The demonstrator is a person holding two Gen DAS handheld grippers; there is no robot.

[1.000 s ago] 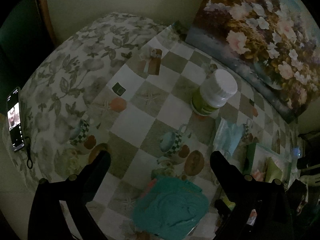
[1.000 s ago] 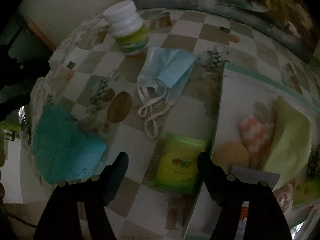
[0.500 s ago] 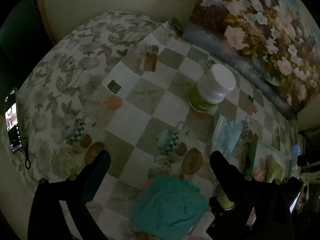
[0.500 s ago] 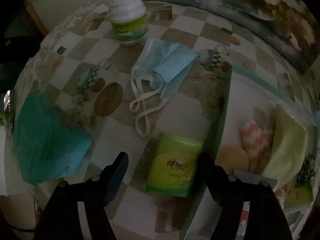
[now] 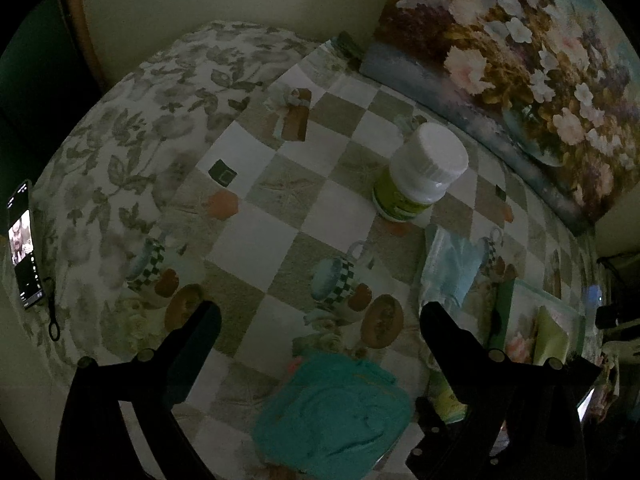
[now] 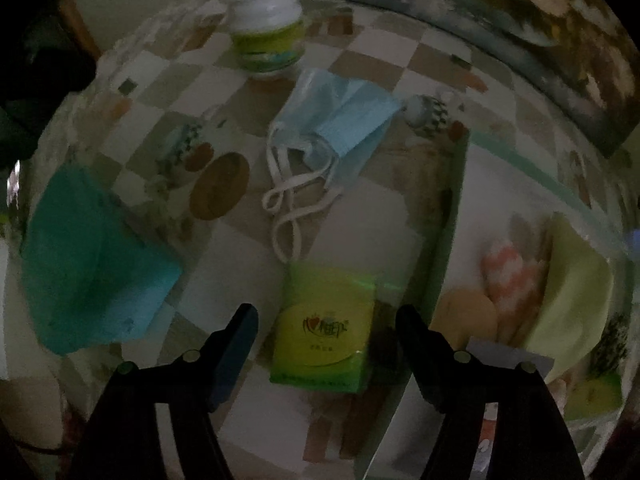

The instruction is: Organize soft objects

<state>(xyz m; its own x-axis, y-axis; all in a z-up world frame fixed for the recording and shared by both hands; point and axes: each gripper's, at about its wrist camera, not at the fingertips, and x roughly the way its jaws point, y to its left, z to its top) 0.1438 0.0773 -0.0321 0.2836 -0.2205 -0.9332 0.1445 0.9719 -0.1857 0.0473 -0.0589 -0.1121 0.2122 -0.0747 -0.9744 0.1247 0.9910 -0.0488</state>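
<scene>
Only the left wrist view shows a lit black phone (image 5: pixel 24 244) lying at the edge of the leaf-patterned cloth, left of the checkered tabletop (image 5: pixel 260 240); only the right wrist view shows the full yellow-green tissue packet (image 6: pixel 326 330), lying on the tabletop just ahead of the right tongs (image 6: pixel 326 320). Those tongs have just been closing but stand apart, not touching the packet. The left tongs (image 5: pixel 320 320) gape wide over bare tabletop, holding nothing. There is one white-capped green jar (image 6: pixel 266 36), one pale blue face mask with white loops (image 6: pixel 340 124), one teal folded cloth (image 6: pixel 88 264), and one packet. One green-rimmed tray (image 6: pixel 452 216) at the right holds a pale yellow cloth (image 6: pixel 576 280), a pink-and-white soft piece (image 6: pixel 506 276) and a tan round pad (image 6: pixel 466 314).
</scene>
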